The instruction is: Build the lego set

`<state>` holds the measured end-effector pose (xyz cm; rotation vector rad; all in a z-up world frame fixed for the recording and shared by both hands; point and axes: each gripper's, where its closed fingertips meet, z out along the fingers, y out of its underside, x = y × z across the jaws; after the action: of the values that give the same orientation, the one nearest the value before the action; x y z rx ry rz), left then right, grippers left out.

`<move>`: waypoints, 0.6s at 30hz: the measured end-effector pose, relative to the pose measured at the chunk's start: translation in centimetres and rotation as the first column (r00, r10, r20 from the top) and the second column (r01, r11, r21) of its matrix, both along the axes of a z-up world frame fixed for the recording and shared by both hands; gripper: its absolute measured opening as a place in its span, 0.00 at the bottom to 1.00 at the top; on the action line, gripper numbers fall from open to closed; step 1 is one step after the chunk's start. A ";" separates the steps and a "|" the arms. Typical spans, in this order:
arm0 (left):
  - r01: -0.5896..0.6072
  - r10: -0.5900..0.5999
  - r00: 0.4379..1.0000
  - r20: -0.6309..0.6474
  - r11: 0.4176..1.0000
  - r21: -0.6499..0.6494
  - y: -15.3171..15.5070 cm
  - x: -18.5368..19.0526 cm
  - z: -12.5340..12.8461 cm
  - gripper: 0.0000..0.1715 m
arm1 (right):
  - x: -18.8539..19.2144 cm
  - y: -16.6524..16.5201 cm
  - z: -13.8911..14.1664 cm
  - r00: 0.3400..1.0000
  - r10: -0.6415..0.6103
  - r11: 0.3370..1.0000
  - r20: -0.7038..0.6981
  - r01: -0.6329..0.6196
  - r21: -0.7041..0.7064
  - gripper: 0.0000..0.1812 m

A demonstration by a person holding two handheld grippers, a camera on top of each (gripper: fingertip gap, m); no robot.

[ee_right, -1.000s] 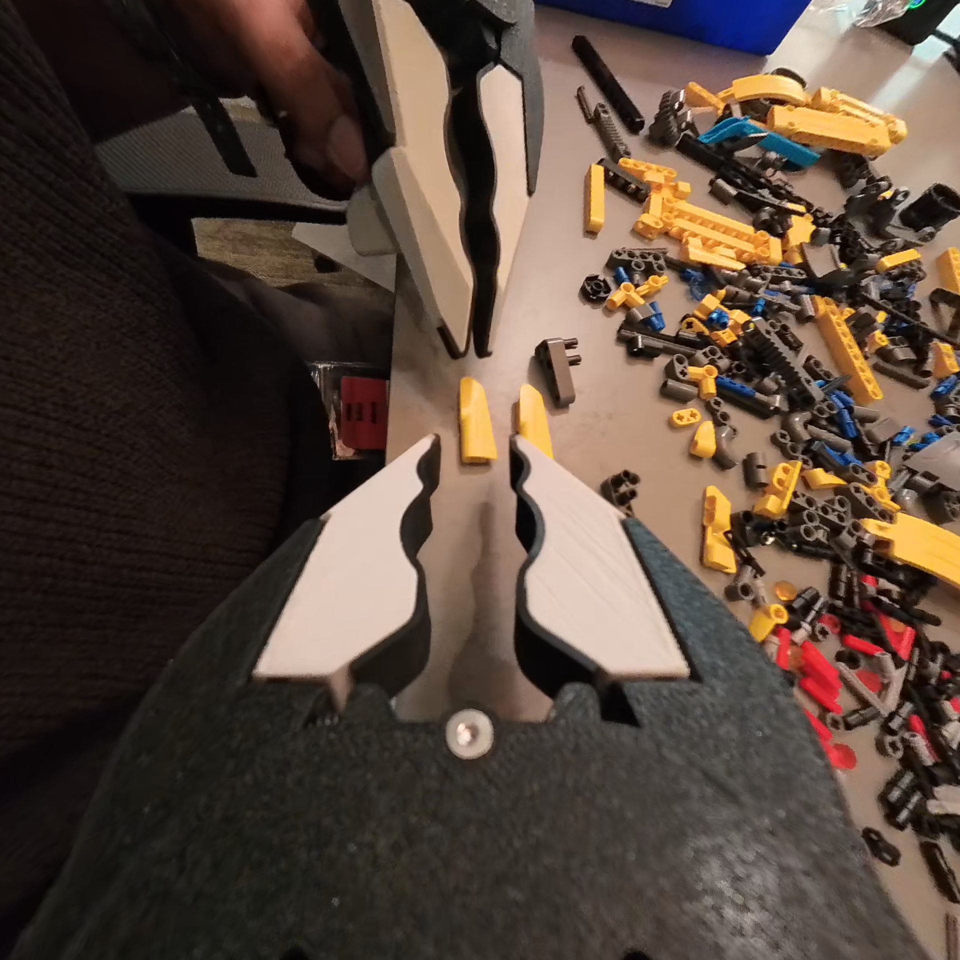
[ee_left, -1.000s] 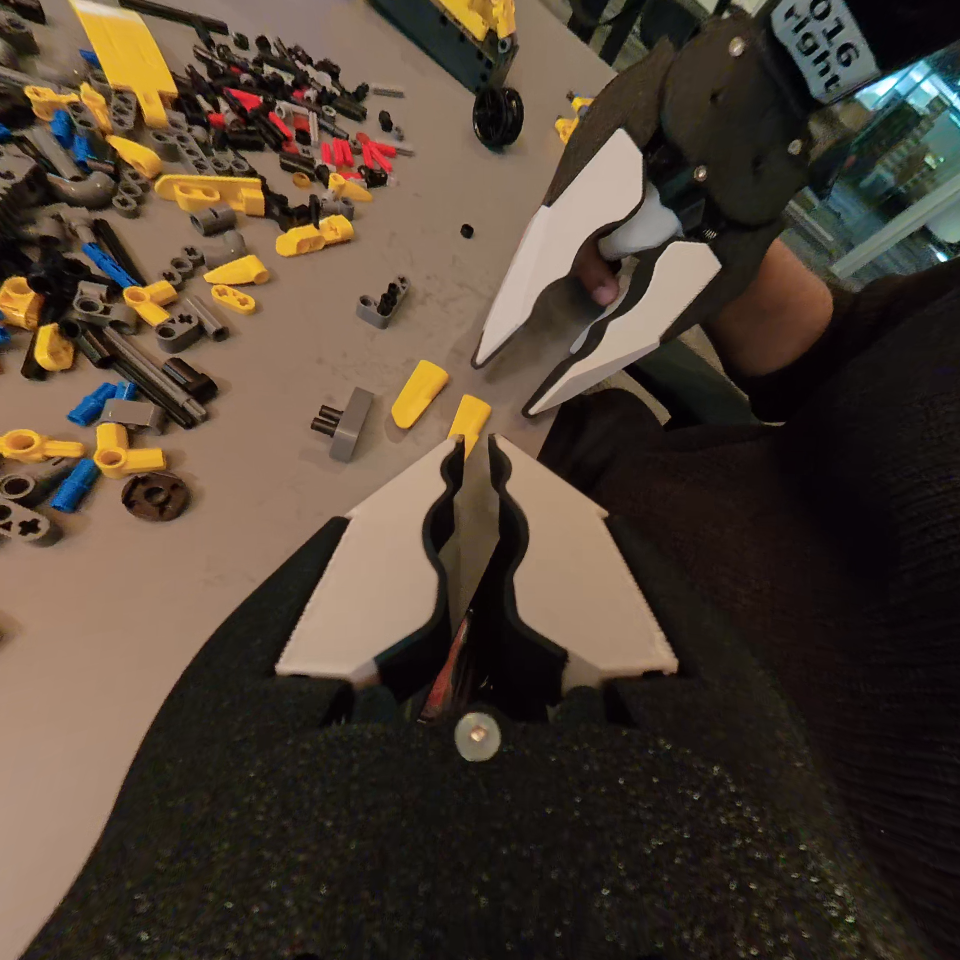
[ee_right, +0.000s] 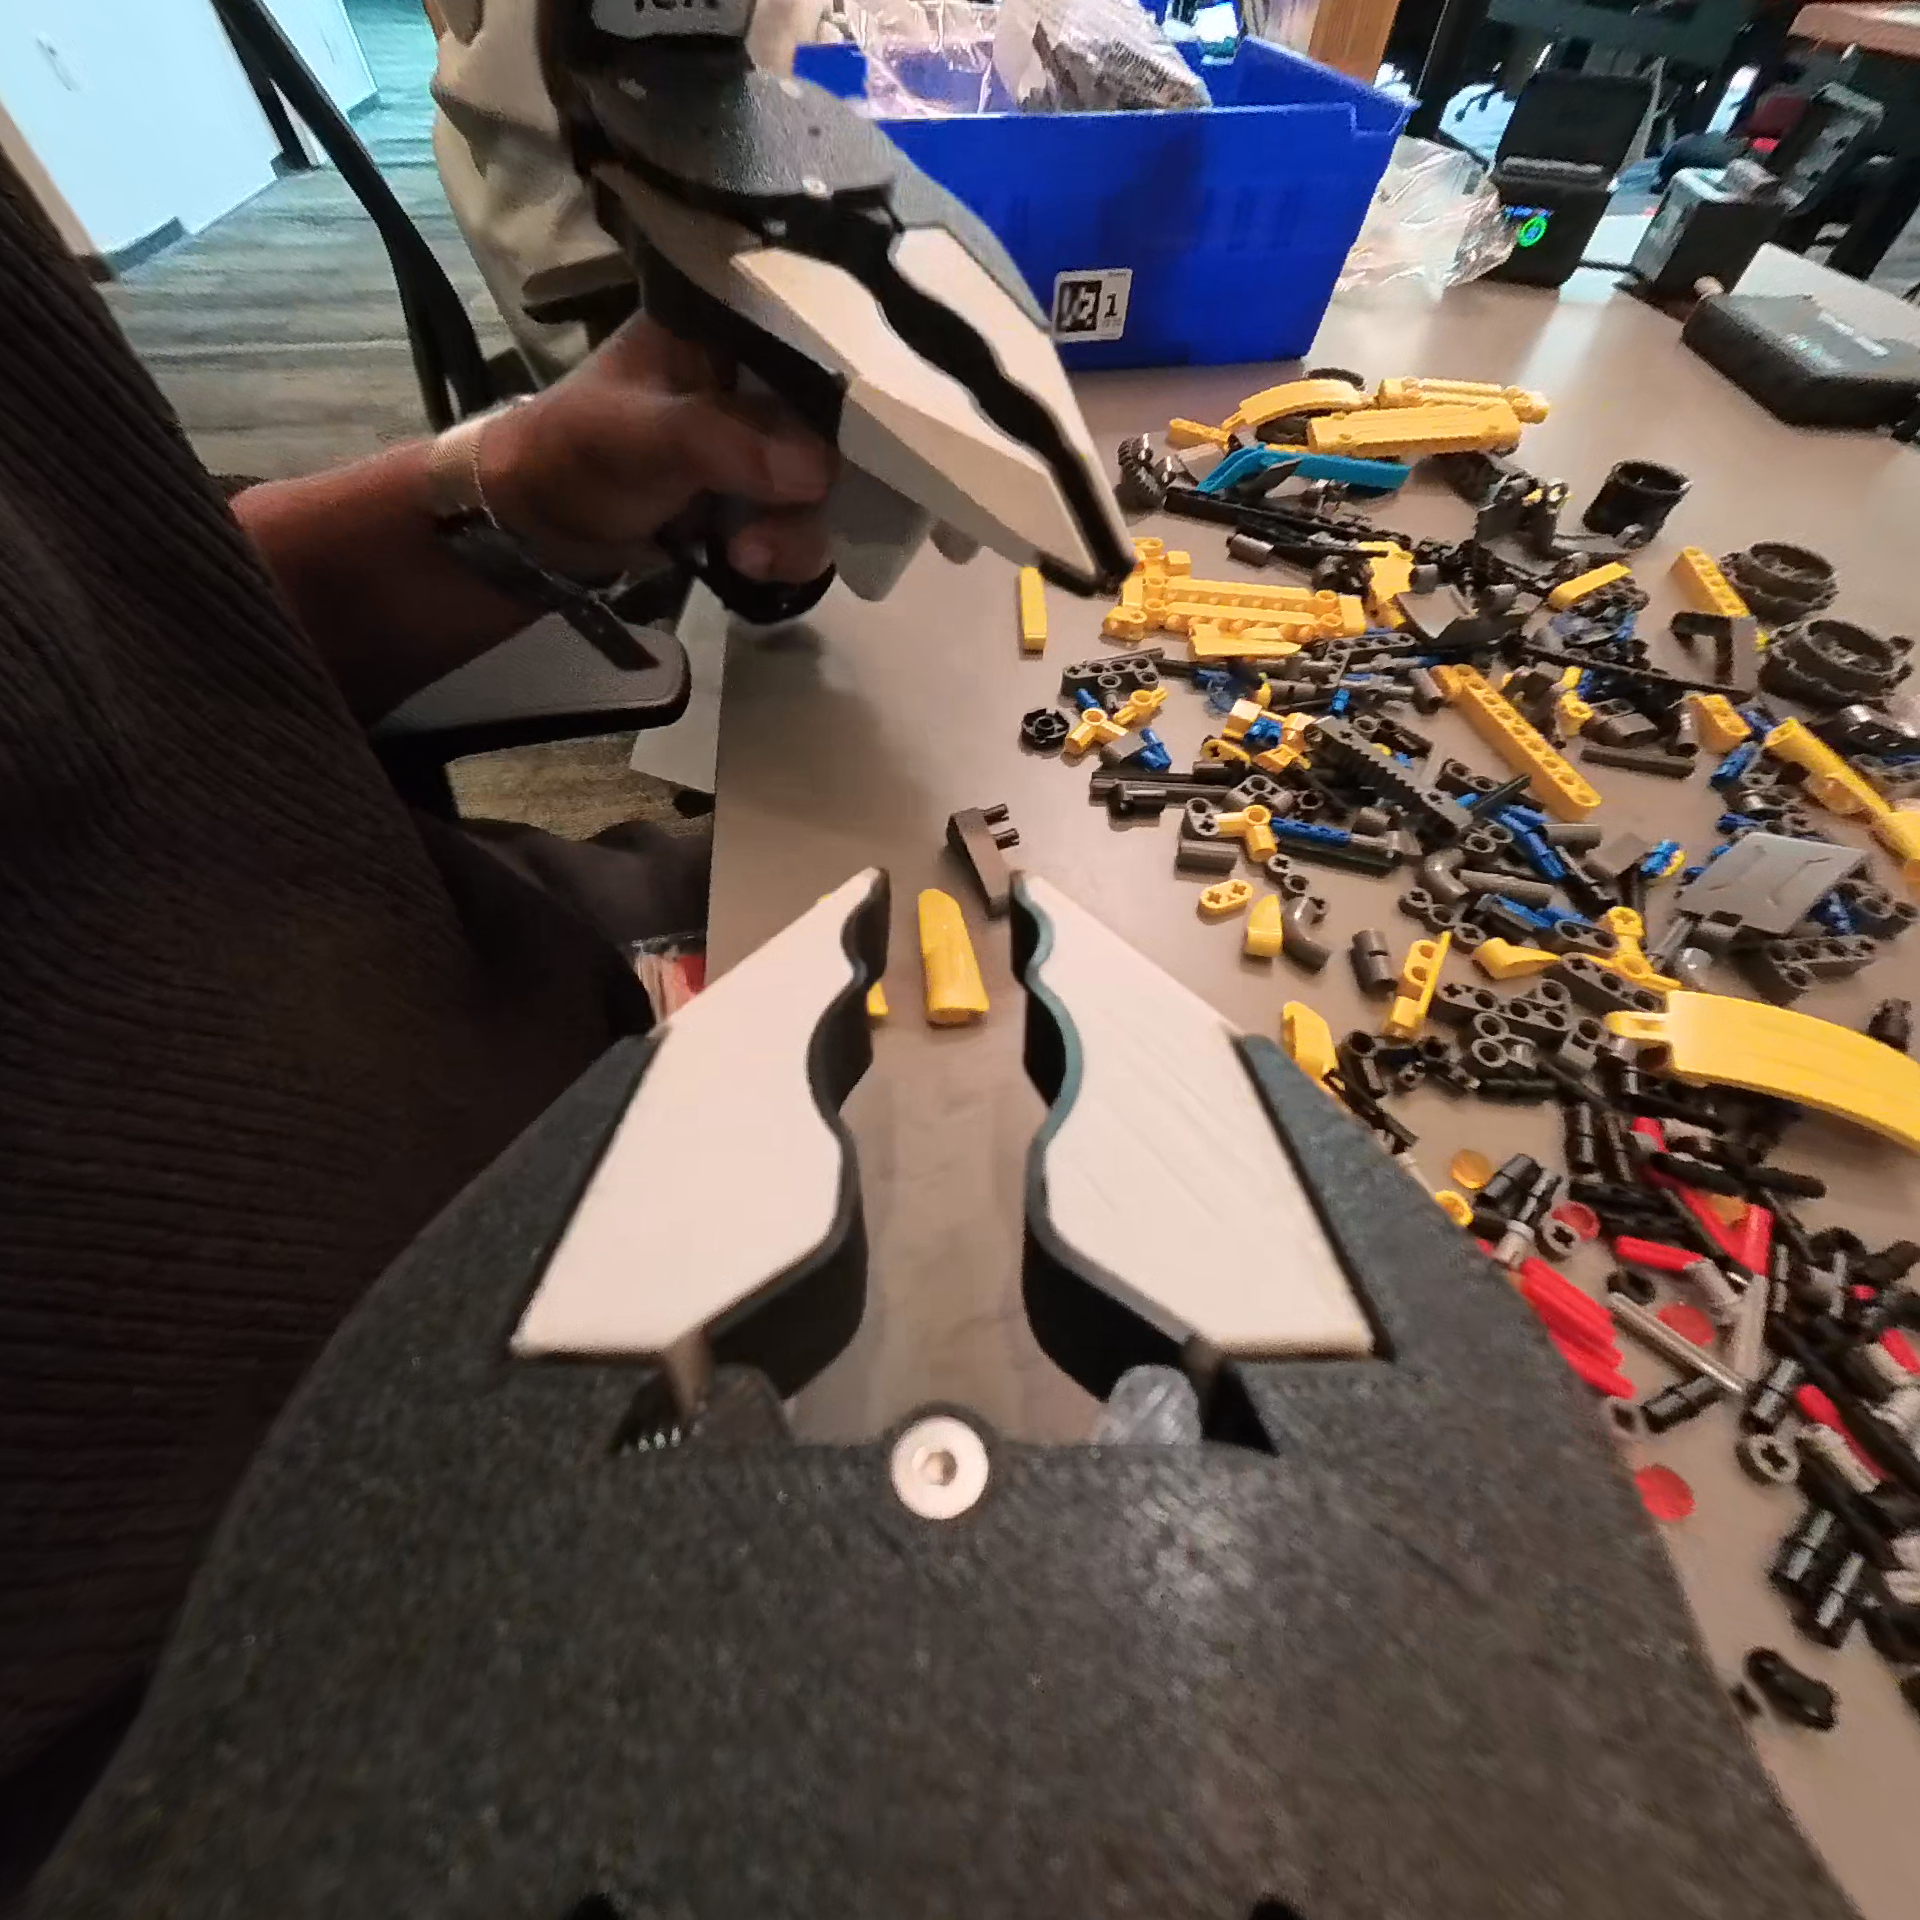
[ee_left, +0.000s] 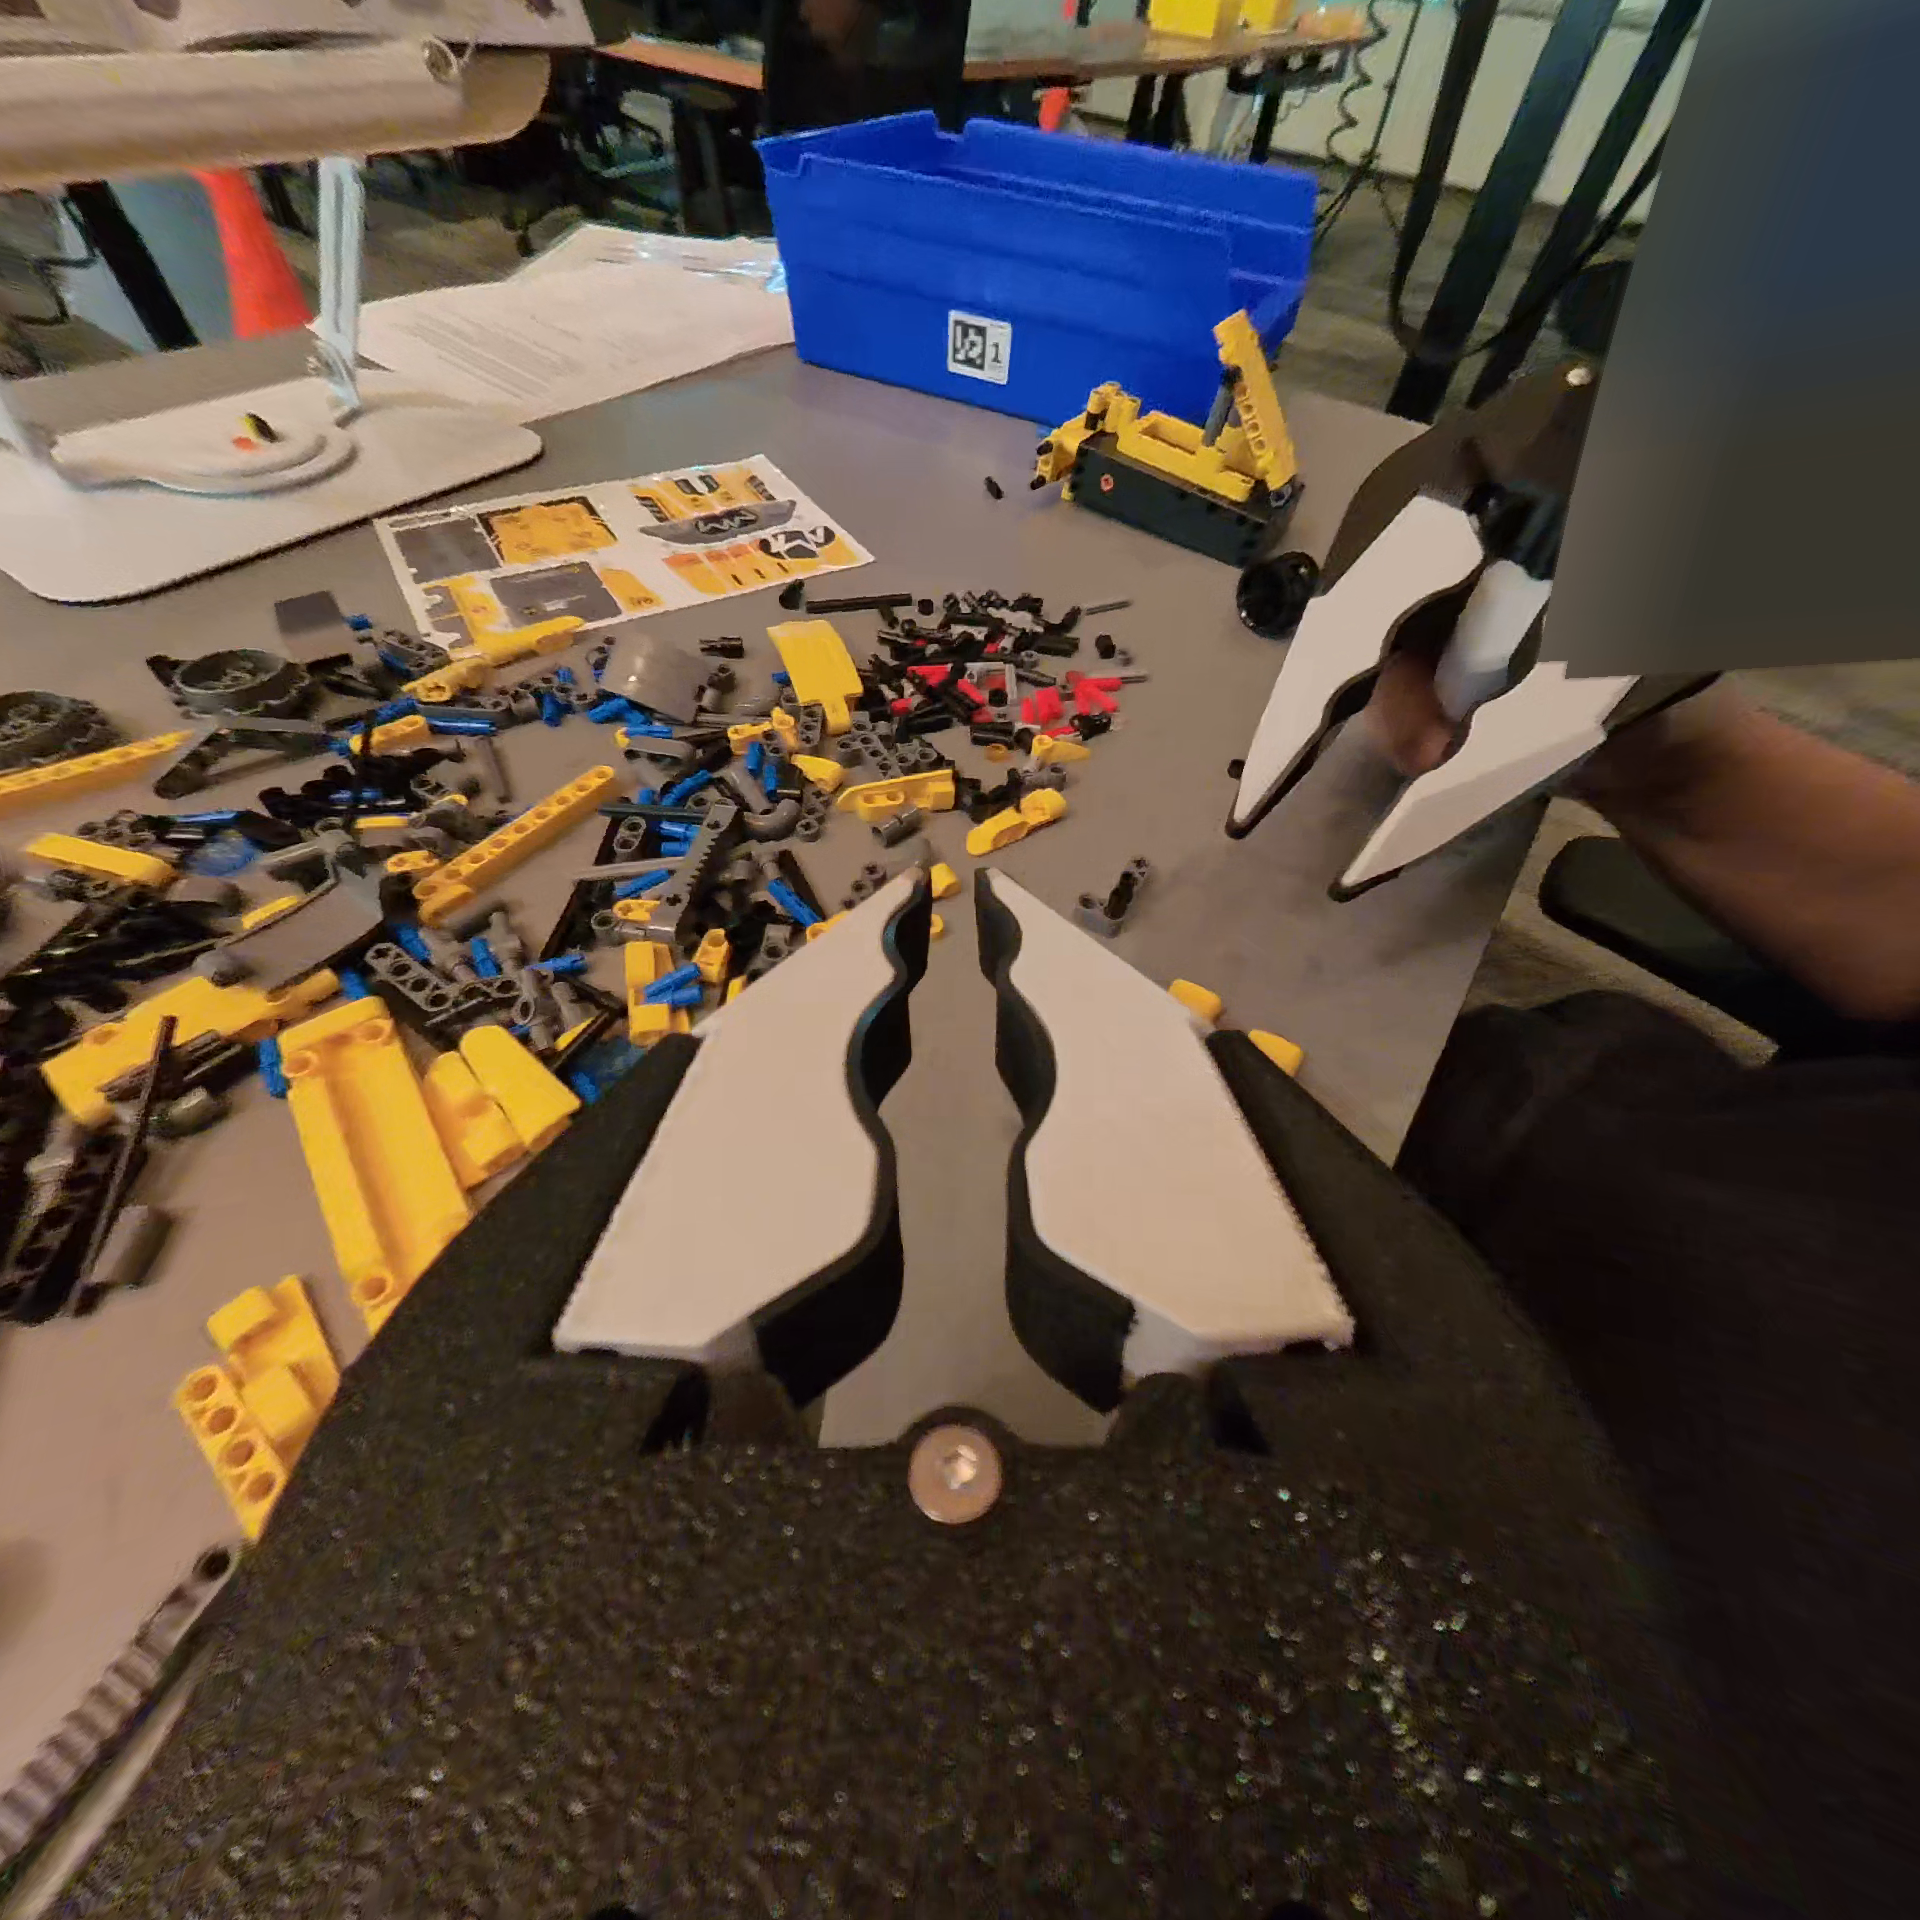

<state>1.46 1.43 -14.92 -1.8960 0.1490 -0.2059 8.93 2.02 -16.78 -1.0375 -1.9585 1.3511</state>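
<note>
Left gripper (ee_left: 951,883) is hovering low over the table (ee_left: 1299,935), fingers (ee_left: 790,1122) nearly closed with a thin gap, gripping nothing; tips are sitting at the near edge of the parts pile (ee_left: 623,831), likely angled down for reach into the loose pieces. Right gripper (ee_right: 948,883) is hanging over the table's near edge, fingers spread and empty, with a yellow wedge (ee_right: 948,961) lying flat on the table in the gap between the tips, not touching either as far as I can tell. A second yellow piece (ee_right: 876,1000) is peeking out beside the left-hand finger, mostly hidden. A dark grey connector (ee_right: 982,836) is lying just past the tips. A half-built yellow and black model (ee_left: 1174,468) is standing in front of the blue bin (ee_left: 1039,260), well apart from both grippers. A sticker sheet (ee_left: 623,540) is lying flat behind the pile.
</note>
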 end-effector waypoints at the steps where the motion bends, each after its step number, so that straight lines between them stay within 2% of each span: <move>1: 0.018 -0.018 0.999 0.032 1.000 0.008 0.2 0.2 -0.2 0.04 | -0.1 0.1 0.1 1.000 -0.008 1.000 -0.014 0.009 0.011 0.12; 3: 0.045 -0.045 0.993 0.107 0.999 0.001 0.3 0.3 -0.4 0.04 | -0.3 0.3 0.1 0.999 -0.023 0.999 -0.036 0.025 0.040 0.11; 6: 0.019 -0.025 0.991 0.134 0.999 0.046 0.1 -0.3 0.3 0.03 | -0.3 0.1 0.0 0.999 -0.018 0.998 -0.047 0.021 0.065 0.11; 12: -0.001 0.004 0.999 0.054 0.999 -0.050 0.6 -0.2 -1.4 0.03 | -0.1 0.2 0.7 0.998 -0.001 1.000 -0.068 0.002 0.015 0.11; 15: -0.006 0.008 1.000 0.022 0.999 -0.050 0.6 -0.1 -1.5 0.02 | 0.1 0.5 1.4 0.996 0.004 0.999 -0.085 -0.008 -0.046 0.11; 18: -0.004 0.006 0.999 0.044 0.999 -0.042 0.5 -0.2 -1.3 0.02 | 0.2 0.9 2.1 0.995 0.004 0.994 -0.101 -0.015 -0.104 0.11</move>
<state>1.22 1.97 -16.22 -1.9316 0.1108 -0.2491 9.14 2.89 -14.69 -0.9888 -1.8384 1.4954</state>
